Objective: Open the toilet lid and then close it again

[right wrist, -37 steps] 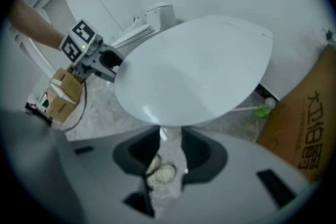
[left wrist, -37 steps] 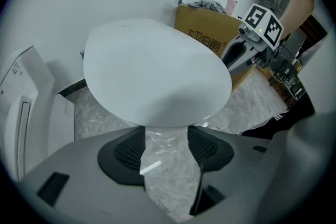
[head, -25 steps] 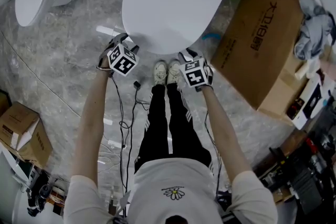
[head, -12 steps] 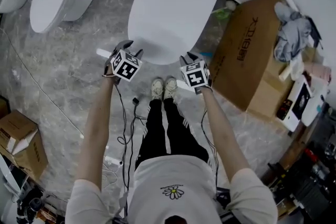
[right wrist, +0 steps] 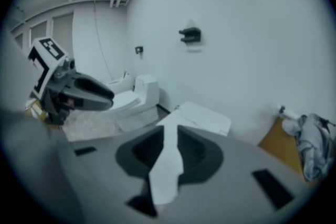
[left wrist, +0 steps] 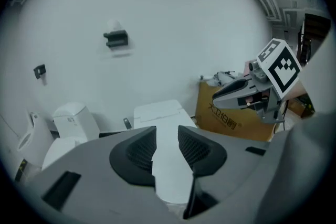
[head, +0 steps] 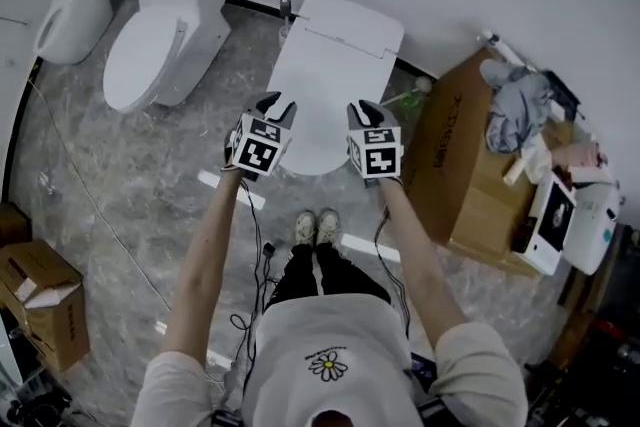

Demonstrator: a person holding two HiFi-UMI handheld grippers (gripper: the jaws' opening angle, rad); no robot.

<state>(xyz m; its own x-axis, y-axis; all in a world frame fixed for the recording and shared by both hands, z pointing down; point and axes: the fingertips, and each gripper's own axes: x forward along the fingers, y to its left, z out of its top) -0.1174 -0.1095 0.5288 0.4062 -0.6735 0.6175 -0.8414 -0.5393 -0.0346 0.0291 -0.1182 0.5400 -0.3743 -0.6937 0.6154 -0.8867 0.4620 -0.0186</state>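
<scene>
The toilet lid [head: 318, 95] lies shut, apparently flat, below both grippers. Left hand-held gripper [head: 275, 103] and right hand-held gripper [head: 362, 110]: jaws slightly apart, just closing further, nothing between them. Any fresh lift should catch the lid's front edge evenly.

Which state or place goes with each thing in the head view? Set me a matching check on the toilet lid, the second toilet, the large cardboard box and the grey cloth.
Things:
1 toilet lid
2 second toilet
3 large cardboard box
4 grey cloth

States or places:
A brown, at the right of the view
B down, shut
C heaped on top of the box
D white, at the left of the view

Pairs: 1-B, 2-D, 3-A, 4-C.
</scene>
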